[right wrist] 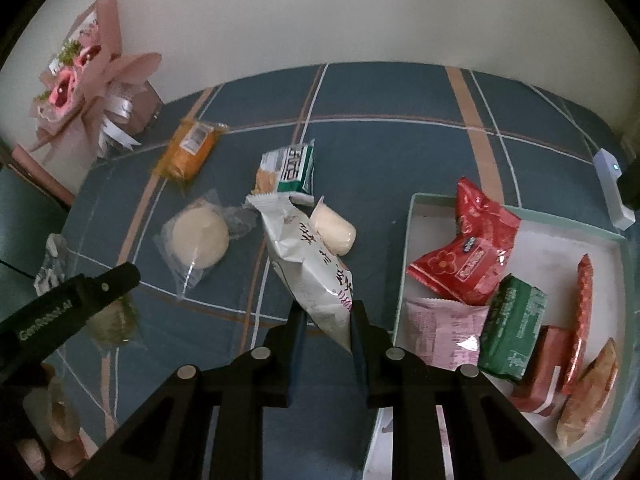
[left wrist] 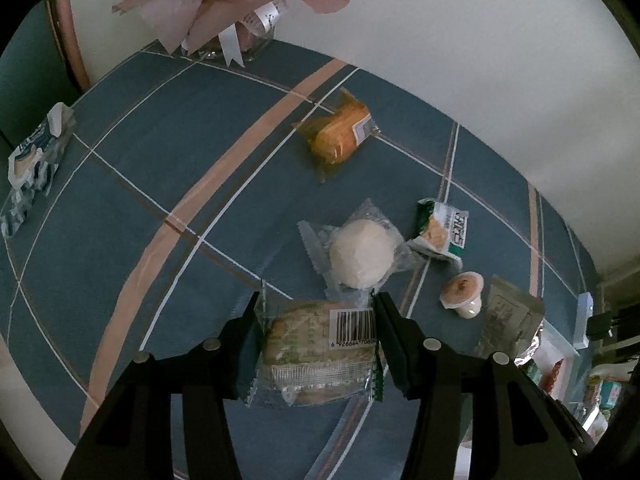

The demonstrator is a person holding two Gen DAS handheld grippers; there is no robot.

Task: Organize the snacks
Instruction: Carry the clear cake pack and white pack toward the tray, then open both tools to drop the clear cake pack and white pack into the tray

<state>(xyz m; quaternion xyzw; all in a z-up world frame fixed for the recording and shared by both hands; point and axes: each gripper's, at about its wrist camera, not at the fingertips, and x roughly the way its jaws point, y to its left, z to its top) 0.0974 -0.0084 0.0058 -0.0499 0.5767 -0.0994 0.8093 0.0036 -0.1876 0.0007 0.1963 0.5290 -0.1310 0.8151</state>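
Note:
My left gripper (left wrist: 316,320) is shut on a clear-wrapped greenish cake (left wrist: 316,356) with a barcode label, held a little above the blue checked cloth. My right gripper (right wrist: 328,320) is shut on the lower corner of a silver snack packet (right wrist: 308,264), which hangs tilted over the cloth. On the cloth lie a round white bun (left wrist: 362,254) in clear wrap, an orange cake (left wrist: 336,136), a green-and-white cracker packet (left wrist: 442,228) and a small jelly cup (left wrist: 462,290). A white box (right wrist: 560,248) at the right holds a red packet (right wrist: 468,256), a green one (right wrist: 512,328) and several others.
A pink bouquet (right wrist: 88,80) stands at the far left by the wall. A blue-and-white packet (left wrist: 34,160) lies near the cloth's left edge. A white device (right wrist: 612,192) sits beyond the box. One finger of the left gripper (right wrist: 100,284) shows at the left of the right wrist view.

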